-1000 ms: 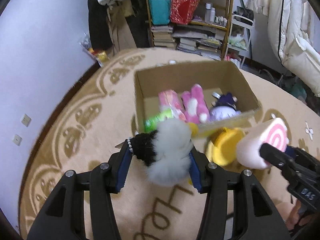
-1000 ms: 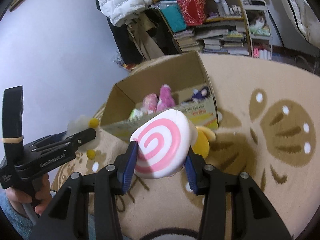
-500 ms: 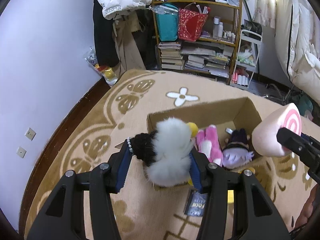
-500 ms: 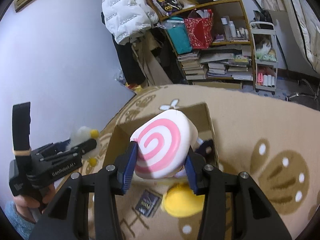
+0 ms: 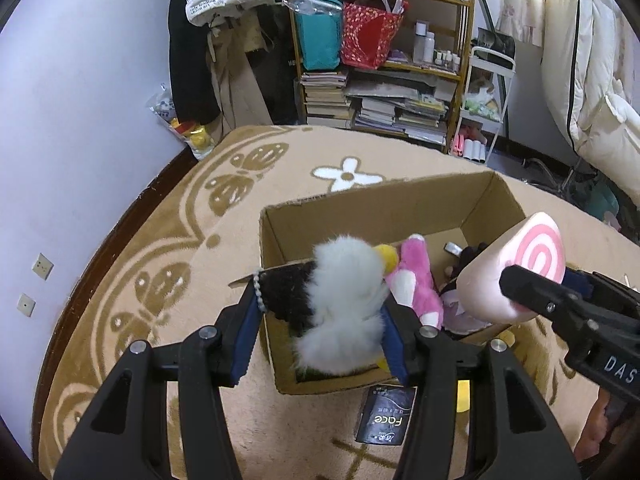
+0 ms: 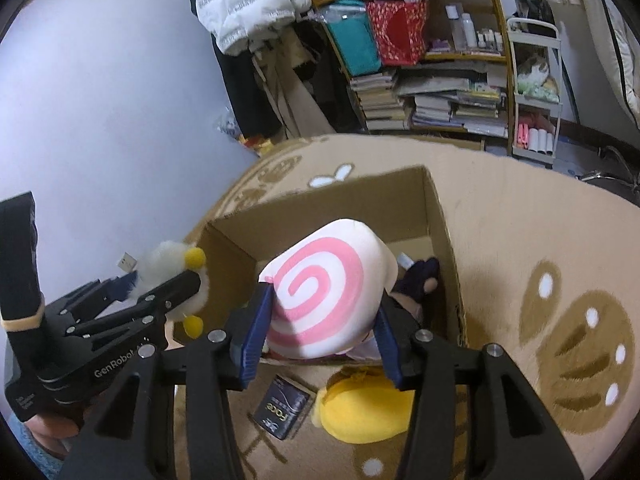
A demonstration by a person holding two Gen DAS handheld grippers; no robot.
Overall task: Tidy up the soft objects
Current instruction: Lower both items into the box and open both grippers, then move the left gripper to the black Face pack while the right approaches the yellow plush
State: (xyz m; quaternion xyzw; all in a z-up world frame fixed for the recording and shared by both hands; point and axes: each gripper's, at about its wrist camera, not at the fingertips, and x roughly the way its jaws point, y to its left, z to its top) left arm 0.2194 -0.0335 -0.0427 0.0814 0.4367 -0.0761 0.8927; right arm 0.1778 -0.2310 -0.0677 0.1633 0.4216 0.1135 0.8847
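My left gripper (image 5: 320,328) is shut on a fluffy white and black plush bird (image 5: 340,300) and holds it over the near left part of an open cardboard box (image 5: 384,204). My right gripper (image 6: 320,332) is shut on a pink-and-white swirl plush (image 6: 324,296) and holds it over the box's near edge (image 6: 320,200). Inside the box lie a pink plush (image 5: 416,280) and a dark purple doll (image 6: 420,280). The bird also shows in the right wrist view (image 6: 172,268), the swirl plush in the left wrist view (image 5: 516,272).
A yellow plush (image 6: 368,408) and a small black "Face" box (image 6: 282,412) lie on the beige patterned rug (image 6: 540,240) in front of the cardboard box. A cluttered bookshelf (image 5: 384,72) and hanging coats stand at the back wall.
Both grippers have risen and moved forward with their plushes, from in front of the box to over its near side. Both stay shut.
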